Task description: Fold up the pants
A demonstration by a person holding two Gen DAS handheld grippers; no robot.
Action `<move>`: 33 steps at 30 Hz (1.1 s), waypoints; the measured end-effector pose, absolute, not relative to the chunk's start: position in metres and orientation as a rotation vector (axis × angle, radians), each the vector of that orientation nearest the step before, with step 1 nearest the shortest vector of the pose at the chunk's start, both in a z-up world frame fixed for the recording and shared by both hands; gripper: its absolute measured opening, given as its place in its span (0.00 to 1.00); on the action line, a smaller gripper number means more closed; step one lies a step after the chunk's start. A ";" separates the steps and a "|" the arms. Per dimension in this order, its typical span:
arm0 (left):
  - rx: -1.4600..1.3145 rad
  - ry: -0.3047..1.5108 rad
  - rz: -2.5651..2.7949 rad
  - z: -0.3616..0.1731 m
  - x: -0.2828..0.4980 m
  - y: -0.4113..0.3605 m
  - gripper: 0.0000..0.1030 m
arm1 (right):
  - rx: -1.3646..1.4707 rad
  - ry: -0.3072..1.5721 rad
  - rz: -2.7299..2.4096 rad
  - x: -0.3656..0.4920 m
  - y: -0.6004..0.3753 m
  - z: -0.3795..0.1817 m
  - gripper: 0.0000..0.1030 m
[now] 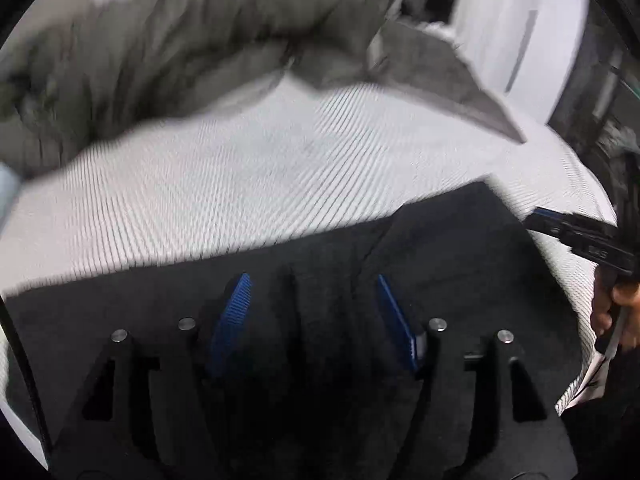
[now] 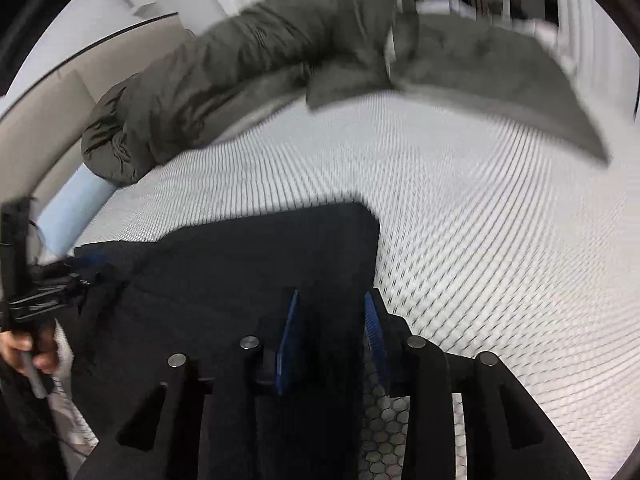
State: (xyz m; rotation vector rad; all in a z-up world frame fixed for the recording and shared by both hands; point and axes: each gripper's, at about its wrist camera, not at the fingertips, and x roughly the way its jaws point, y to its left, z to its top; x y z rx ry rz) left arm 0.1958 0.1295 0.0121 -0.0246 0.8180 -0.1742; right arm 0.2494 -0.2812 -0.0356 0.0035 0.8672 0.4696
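A: Where are the pants point(image 1: 320, 264)?

B: Black, lying flat on the bed point(image 1: 248, 168), under and between both pairs of fingers. In the left view a ridge of the cloth rises in the gap between the blue pads; the far edge lies just beyond the tips.

A: Is the left gripper point(image 1: 316, 312) gripping?

B: Its fingers stand fairly wide, either side of that ridge. I can't tell whether the pads press on it. The right gripper point(image 2: 332, 328) has its fingers narrower, with dark cloth between them, at the pants' edge: bare bed starts just outside the right-hand finger. Whether it is pinching, I can't tell; the cloth is too dark.

A: So how should the fold go?

B: My reading is that both are taking hold of one edge. Close firmly on the layers first, then lift both ends together, level, so the edge stays straight and doesn't sag in the middle.

A: Anything in the way?

B: A grey duvet point(image 2: 224, 80) is heaped well beyond the fingertips, apart from the pants. Keep the fold short of it.
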 end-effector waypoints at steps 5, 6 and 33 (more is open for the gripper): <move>0.126 0.825 -0.303 0.015 0.213 0.066 0.33 | 0.018 0.828 0.612 0.237 -0.245 -0.014 0.33; 0.132 0.853 -0.309 0.010 0.219 0.059 0.19 | 0.026 0.846 0.623 0.238 -0.237 -0.015 0.33; 0.144 0.984 -0.328 -0.041 0.208 0.052 0.50 | -0.129 1.010 0.709 0.233 -0.159 -0.049 0.42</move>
